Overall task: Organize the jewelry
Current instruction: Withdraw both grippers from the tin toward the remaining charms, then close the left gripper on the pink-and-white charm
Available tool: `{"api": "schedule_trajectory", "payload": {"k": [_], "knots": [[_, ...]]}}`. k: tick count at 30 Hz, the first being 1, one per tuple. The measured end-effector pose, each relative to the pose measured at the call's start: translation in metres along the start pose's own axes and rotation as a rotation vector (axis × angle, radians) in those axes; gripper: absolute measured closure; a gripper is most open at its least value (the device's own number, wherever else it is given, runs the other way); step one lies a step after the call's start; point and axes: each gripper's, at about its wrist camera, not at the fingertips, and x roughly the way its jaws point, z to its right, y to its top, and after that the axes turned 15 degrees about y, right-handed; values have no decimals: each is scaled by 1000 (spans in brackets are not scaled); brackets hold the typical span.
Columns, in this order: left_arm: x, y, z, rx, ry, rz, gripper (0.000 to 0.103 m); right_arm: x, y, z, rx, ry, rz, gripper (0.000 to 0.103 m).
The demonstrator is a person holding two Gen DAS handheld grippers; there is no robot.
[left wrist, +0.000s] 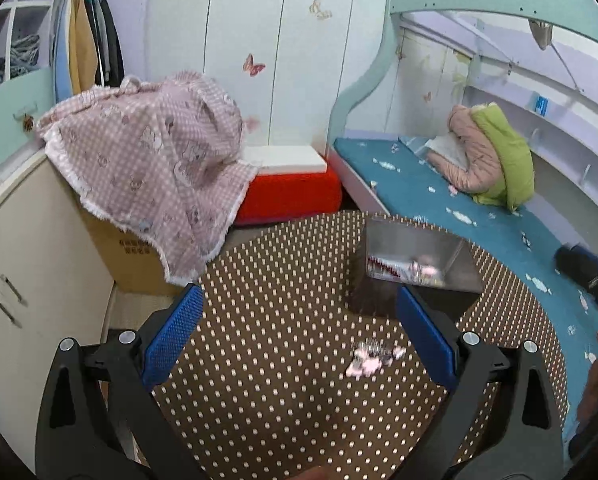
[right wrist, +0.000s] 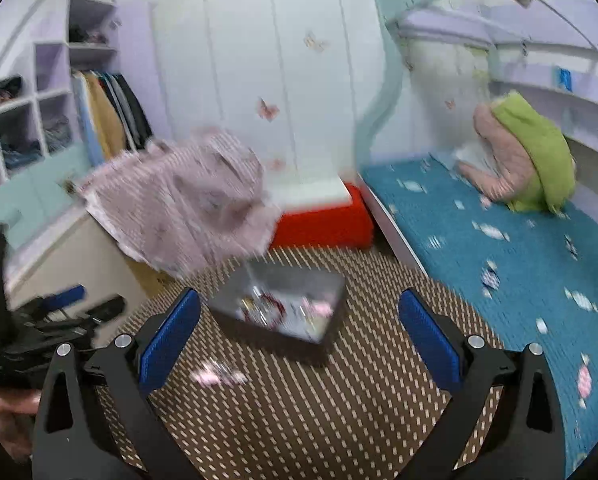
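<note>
Your left tool and right tool both gape wide, gripping nothing. A pink jewelry piece lies on the polka-dot surface between the left fingers. Behind it sits an open box containing more jewelry.

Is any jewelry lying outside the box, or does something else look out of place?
Yes. One pink jewelry piece lies loose on the dotted table, in front of the open box that already holds other pieces. Both grippers, left and right, are open and empty.
</note>
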Motion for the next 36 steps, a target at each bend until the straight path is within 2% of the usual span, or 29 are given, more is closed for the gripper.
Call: {"api": "schedule_trajectory", "payload": {"k": [12,17,28,30,31,32,36], "knots": [[33,-46,39,145,-3,-87,6,34,-39,24,86,23,-200,7],[50,-56,44,166,-1,-119,6,43,-47,21,73,39,-243,7],[75,-68,68,247,-26,-155,7,51,-52,20,68,78,-262,7],[75,-68,69,240,-35,-158,14,51,-52,21,69,79,-265,7],[76,-68,68,237,-49,-166,27,51,-52,22,69,80,-266,7],[77,-68,68,237,-57,-172,30,51,-52,23,71,79,-266,7],[75,-70,74,258,-78,-163,36,49,-51,27,81,78,-260,7]]}}
